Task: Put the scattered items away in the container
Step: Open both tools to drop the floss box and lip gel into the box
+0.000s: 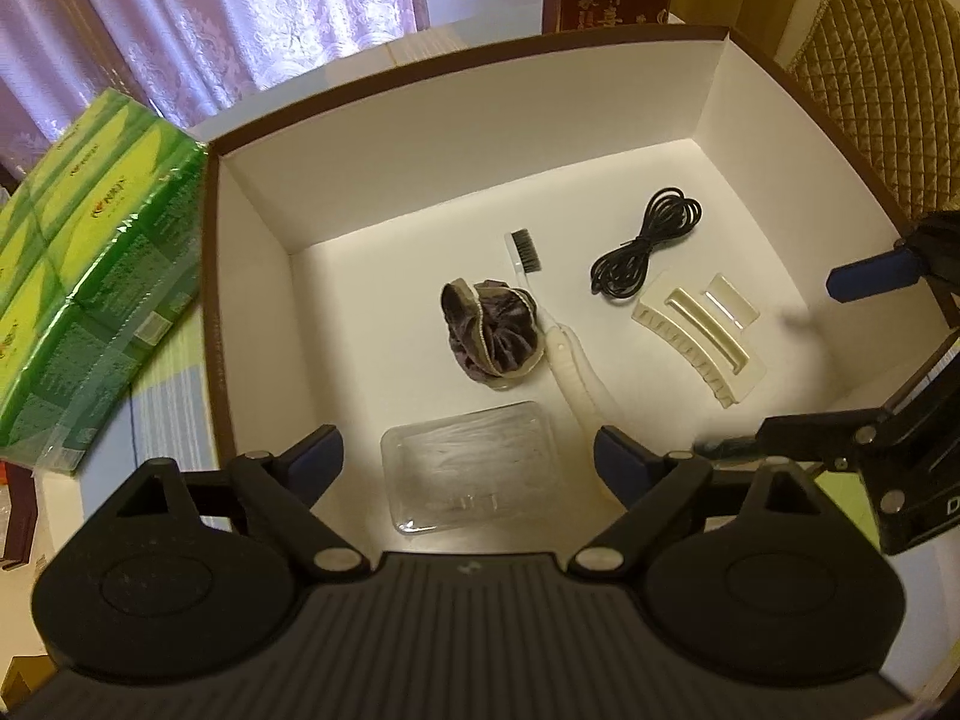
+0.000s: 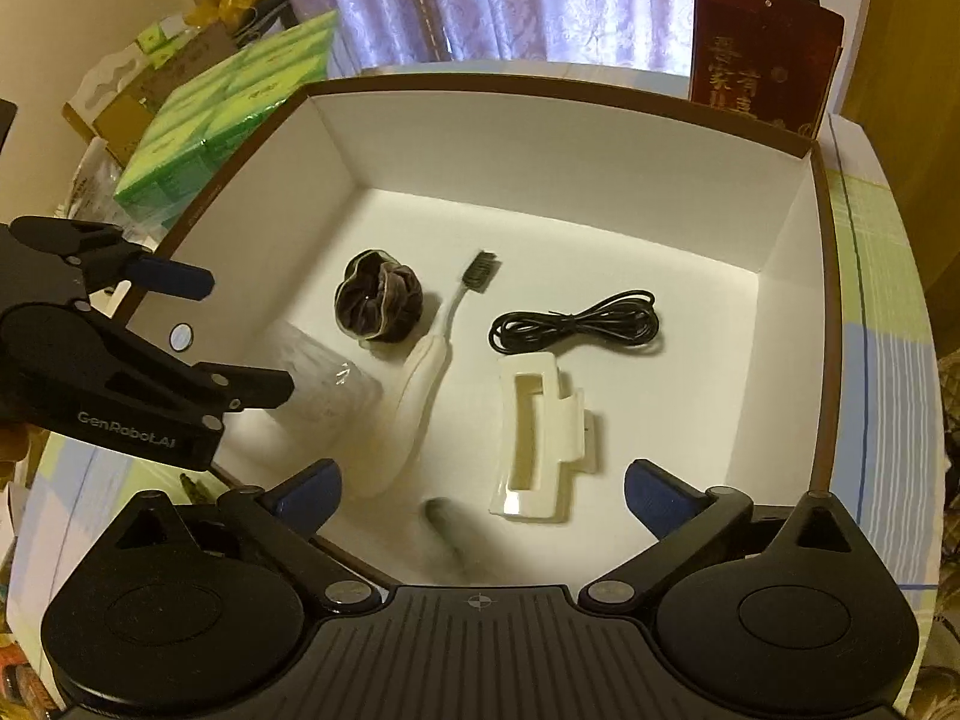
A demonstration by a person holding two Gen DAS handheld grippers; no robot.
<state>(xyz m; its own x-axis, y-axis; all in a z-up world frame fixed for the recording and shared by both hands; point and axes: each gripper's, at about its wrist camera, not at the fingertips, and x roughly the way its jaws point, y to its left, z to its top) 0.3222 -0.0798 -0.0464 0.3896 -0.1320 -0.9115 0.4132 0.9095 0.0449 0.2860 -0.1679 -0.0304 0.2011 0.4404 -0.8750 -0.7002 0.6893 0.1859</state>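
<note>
Left wrist view: five items are counted on the white floor of the one brown-rimmed box (image 1: 708, 96): one dark scrunchie (image 1: 489, 333), one toothbrush (image 1: 555, 336) touching it, one coiled black cable (image 1: 645, 246), one cream hair claw (image 1: 699, 336) and one clear plastic case (image 1: 474, 468). The left gripper (image 1: 465, 459) is spread wide above the case, nothing pinched. The right gripper (image 2: 480, 495) is likewise spread and empty over the claw; one green tissue pack (image 1: 90, 276) is seen outside the box.
</note>
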